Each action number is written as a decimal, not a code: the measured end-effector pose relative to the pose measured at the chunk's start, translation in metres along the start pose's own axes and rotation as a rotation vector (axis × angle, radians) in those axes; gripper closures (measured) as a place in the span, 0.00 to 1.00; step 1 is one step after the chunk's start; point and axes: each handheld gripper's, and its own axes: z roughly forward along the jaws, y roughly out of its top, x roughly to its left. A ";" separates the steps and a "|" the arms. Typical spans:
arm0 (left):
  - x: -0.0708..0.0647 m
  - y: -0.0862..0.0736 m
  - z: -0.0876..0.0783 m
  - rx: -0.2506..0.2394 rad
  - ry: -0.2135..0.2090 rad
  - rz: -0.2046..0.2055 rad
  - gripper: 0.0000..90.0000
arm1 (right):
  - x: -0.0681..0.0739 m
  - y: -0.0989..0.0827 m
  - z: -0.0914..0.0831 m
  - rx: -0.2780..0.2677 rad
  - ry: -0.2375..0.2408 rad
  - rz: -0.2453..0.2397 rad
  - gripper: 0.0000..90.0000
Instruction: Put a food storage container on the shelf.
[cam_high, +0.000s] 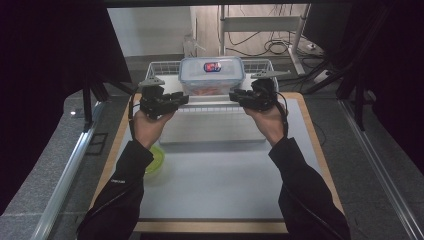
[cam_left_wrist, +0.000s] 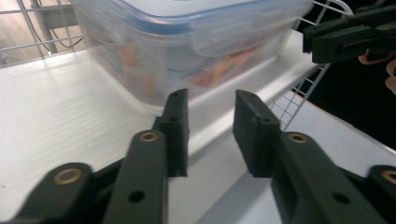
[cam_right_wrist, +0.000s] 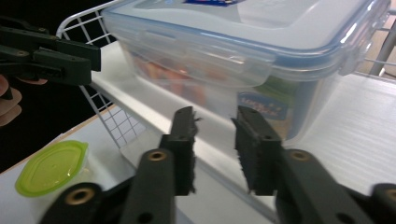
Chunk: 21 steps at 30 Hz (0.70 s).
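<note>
A clear plastic box (cam_high: 211, 75) with a blue-rimmed clip lid and orange contents stands on the white floor of a wire basket (cam_high: 161, 67) at the far middle of the table. My left gripper (cam_high: 183, 99) sits just off its near left corner and my right gripper (cam_high: 233, 95) off its near right corner. In the left gripper view the jaws (cam_left_wrist: 210, 116) stand apart with nothing between them, the box (cam_left_wrist: 187, 42) just beyond. In the right gripper view the jaws (cam_right_wrist: 215, 135) are likewise apart and empty before the box (cam_right_wrist: 243, 51). Neither touches the box.
A white tray (cam_high: 215, 131) lies in front of the basket. A small container with a green lid (cam_high: 156, 159) sits at the left of the mat, by my left sleeve; it is also in the right gripper view (cam_right_wrist: 51, 168). Dark curtains flank the table.
</note>
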 end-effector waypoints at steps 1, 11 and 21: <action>-0.002 -0.001 -0.001 0.004 -0.007 0.007 0.68 | 0.002 -0.001 -0.002 -0.006 0.001 -0.014 0.70; -0.032 -0.020 -0.013 0.004 -0.023 0.113 0.42 | 0.020 -0.013 -0.015 -0.004 0.020 -0.079 0.43; -0.058 -0.047 -0.017 0.017 -0.046 0.190 0.21 | 0.039 -0.032 -0.027 0.001 0.031 -0.142 0.24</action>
